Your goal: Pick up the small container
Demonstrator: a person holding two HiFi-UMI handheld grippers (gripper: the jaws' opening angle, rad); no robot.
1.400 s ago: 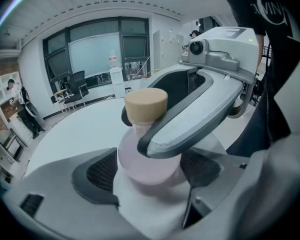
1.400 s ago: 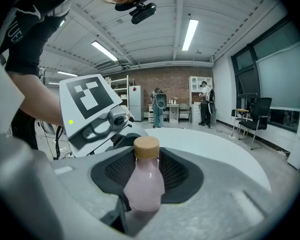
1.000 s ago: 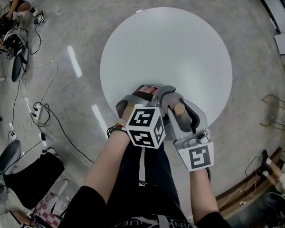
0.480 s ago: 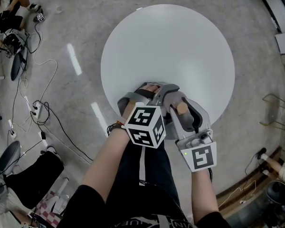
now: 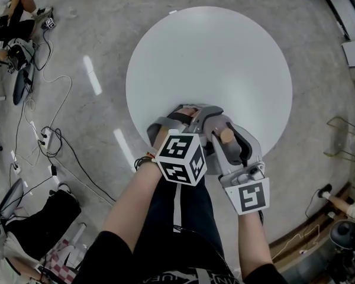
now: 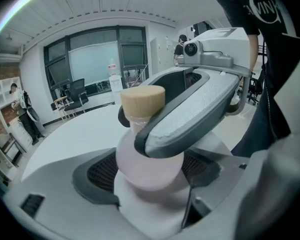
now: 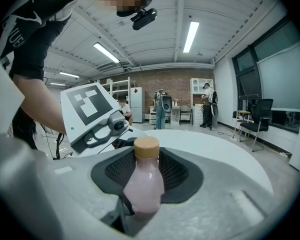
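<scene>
The small cork-capped pink bottle point(image 7: 142, 184) is being held over the near edge of the round white table point(image 5: 213, 52). It is clamped in the widely spread right gripper point(image 5: 220, 126) and also pressed by the left gripper point(image 5: 180, 116). The pickup appears to be finishing, and a steady upward carry is being called for next.

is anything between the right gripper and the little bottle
Nothing visible. The bottle already stands between the jaws of the right gripper, against its black pad. The left gripper only crowds in close beside it.
</scene>
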